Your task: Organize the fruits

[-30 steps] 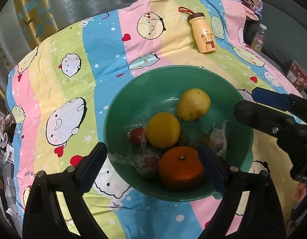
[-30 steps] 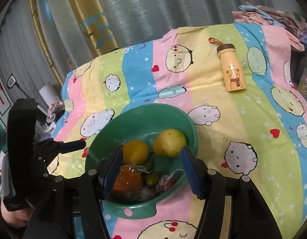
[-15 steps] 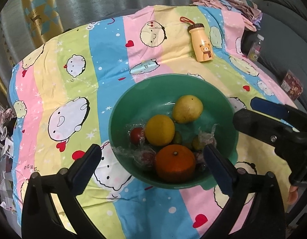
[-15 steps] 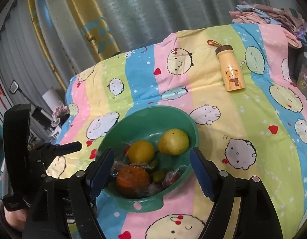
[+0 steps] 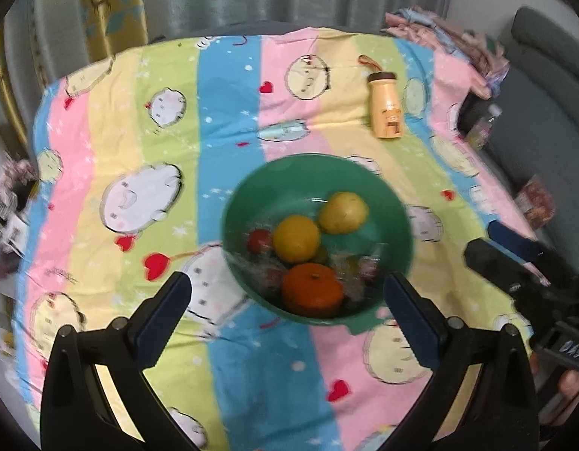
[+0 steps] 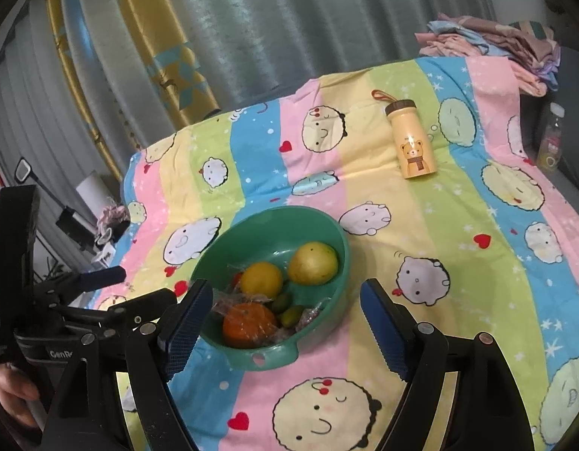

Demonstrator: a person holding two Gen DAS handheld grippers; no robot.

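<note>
A green bowl (image 5: pixel 251 188) (image 6: pixel 327 233) sits on the striped cartoon cloth. It holds an orange (image 5: pixel 312 290) (image 6: pixel 248 325), two yellow fruits (image 5: pixel 297 238) (image 5: pixel 343 212), a red fruit (image 5: pixel 260 240), small green fruits (image 6: pixel 291 314) and clear plastic wrap. My left gripper (image 5: pixel 285 312) is open and empty, above the bowl's near rim. My right gripper (image 6: pixel 283 319) is open and empty, near the bowl's front edge. Each gripper shows at the edge of the other's view.
A yellow bear-print bottle (image 5: pixel 386 107) (image 6: pixel 413 139) lies on the cloth beyond the bowl. Folded clothes (image 6: pixel 492 41) are stacked at the far right. A small clear bottle (image 6: pixel 550 139) stands off the right edge. Curtains hang behind.
Both grippers have pulled back and up from the bowl, so it looks smaller and farther away. Both stay open and empty. The fruits have not moved.
</note>
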